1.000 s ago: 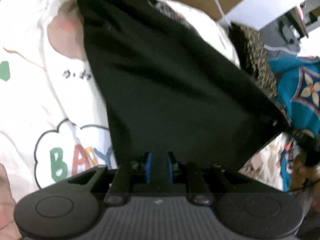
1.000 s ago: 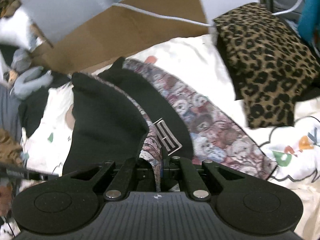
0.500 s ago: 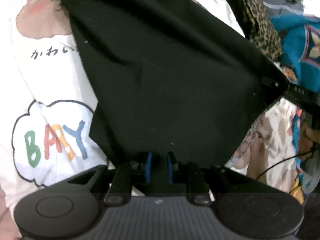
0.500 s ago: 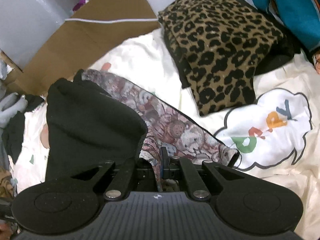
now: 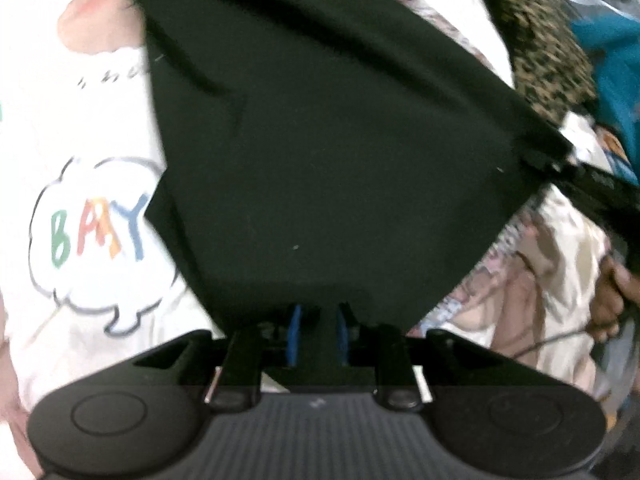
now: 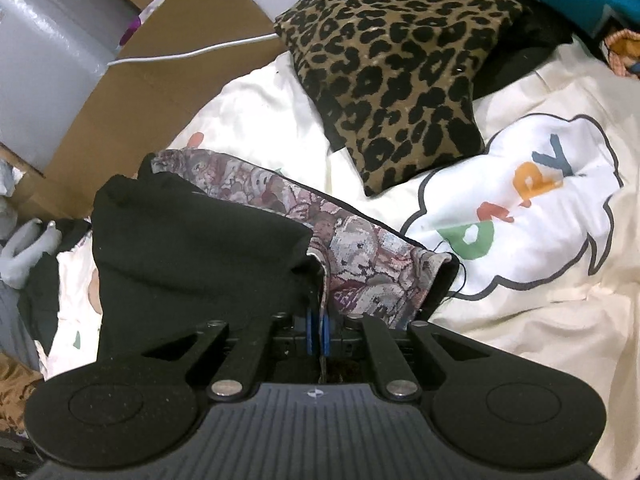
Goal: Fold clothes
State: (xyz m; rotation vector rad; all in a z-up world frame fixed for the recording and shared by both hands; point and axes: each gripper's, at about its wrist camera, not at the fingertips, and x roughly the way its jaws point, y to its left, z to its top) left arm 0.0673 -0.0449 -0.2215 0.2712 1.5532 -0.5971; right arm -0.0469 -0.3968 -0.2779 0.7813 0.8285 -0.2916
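Fingers of both my grippers pinch the black garment (image 5: 340, 140), which hangs spread over the cream bedsheet (image 6: 540, 320). My left gripper (image 5: 317, 334) is easing apart, cloth still between its pads. My right gripper (image 6: 317, 330) opens slightly on the patterned hem, near the leopard cushion (image 6: 400, 64).

The left wrist view is smeared with motion blur. The black garment (image 5: 340, 140) fills its middle and hides most of the white printed sheet (image 5: 80, 128), whose small dark writing (image 5: 108, 76) is too blurred to read. The coloured letters (image 5: 96, 232) in the cloud are partly covered by the garment's edge. The right gripper (image 5: 592, 180) is cut off at the frame's right edge, and the leopard-print cushion (image 5: 540, 48) blurs to specks.
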